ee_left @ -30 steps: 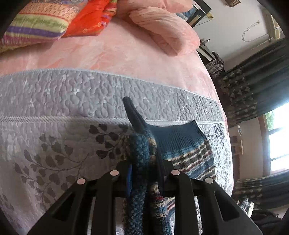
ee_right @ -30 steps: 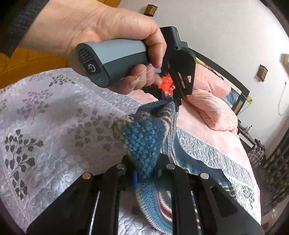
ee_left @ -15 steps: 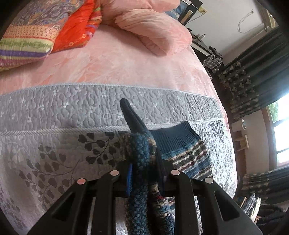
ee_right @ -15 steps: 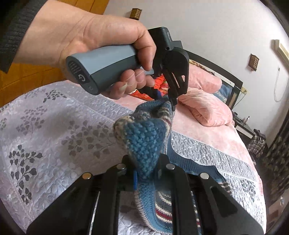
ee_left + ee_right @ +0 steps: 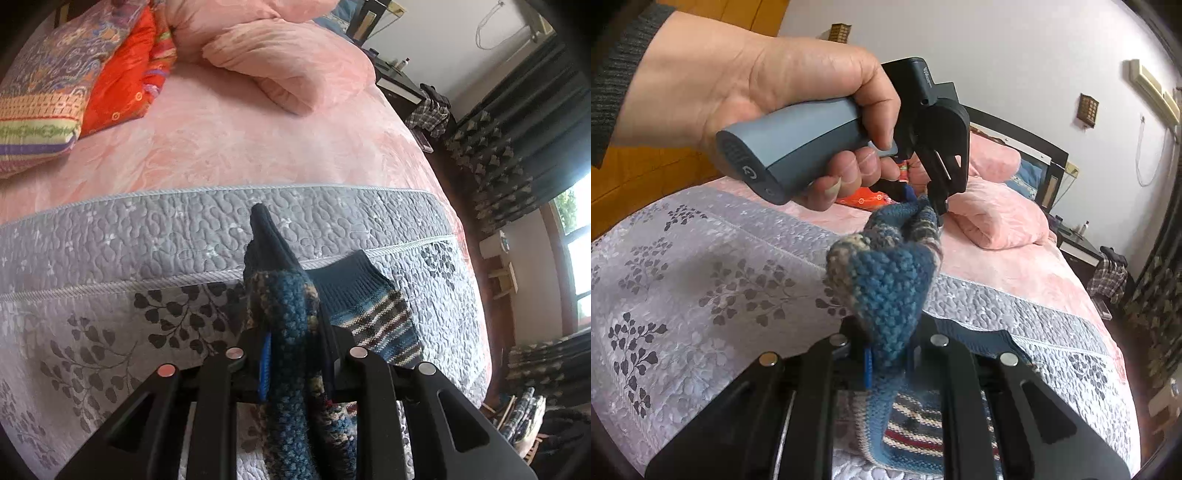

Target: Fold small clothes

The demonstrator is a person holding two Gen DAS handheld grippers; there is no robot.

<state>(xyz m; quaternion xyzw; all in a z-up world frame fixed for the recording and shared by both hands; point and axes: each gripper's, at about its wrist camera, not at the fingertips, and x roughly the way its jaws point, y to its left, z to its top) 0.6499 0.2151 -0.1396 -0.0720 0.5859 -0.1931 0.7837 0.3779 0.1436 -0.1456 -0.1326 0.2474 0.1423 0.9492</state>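
Now both grippers, left (image 5: 936, 206) and right (image 5: 888, 363), clamp one knit garment (image 5: 886, 280), lifted edge spanning them, its far striped end trailing onto the quilt (image 5: 701, 280) beyond.

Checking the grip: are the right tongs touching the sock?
Touching. The right wrist view shows the right tongs shut on the blue knitted sock, its fabric pinched between both fingers.

grey leaf-print quilt (image 5: 110, 295) covers bed, knit garment (image 5: 373, 314) lying on it.

Both tools are clamped closed, the left tool (image 5: 936, 206) gripped in a hand (image 5: 768, 96), right tool (image 5: 886, 354) below.
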